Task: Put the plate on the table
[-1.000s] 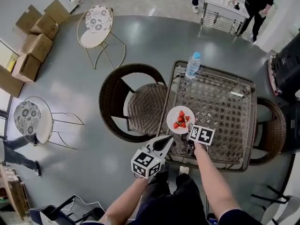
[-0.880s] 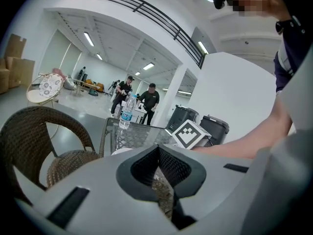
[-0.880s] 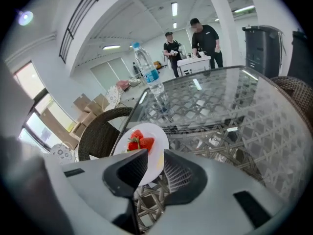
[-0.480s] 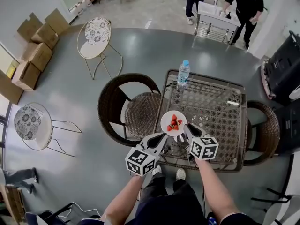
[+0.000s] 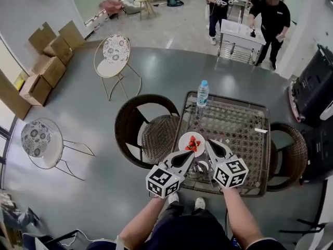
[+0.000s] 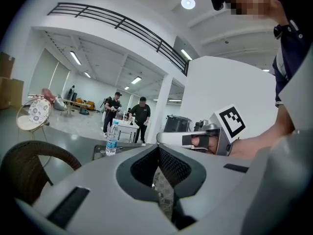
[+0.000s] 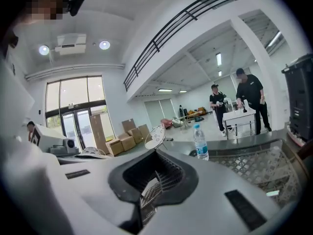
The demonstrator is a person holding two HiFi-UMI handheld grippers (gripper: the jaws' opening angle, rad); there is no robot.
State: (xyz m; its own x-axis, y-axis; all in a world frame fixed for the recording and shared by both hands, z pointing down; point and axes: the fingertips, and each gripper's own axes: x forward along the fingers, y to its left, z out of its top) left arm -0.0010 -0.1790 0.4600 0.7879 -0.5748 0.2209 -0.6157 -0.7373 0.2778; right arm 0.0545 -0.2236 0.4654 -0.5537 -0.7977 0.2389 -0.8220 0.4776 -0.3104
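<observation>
A white plate [image 5: 191,143] with red strawberries rests on the table [image 5: 244,134] near its front left corner. Both grippers hover just in front of it, tips pointing at it. My left gripper [image 5: 190,153] is shut and empty, its tip close to the plate's near rim. My right gripper [image 5: 209,142] is shut on nothing, just right of the plate and clear of it. In the left gripper view the right gripper [image 6: 210,139] shows on the right. The plate appears in neither gripper view.
A water bottle [image 5: 202,94] stands at the table's far left corner. Dark wicker chairs sit left [image 5: 148,129] and right [image 5: 291,155] of the table. Two metal chairs [image 5: 114,53] and cardboard boxes [image 5: 44,66] stand further left. Two people [image 5: 270,22] stand by a white rack behind.
The right gripper has let go of the plate's right rim, shut empty and drawn back a little. The plate stays on the table. The head view has tilted up.
</observation>
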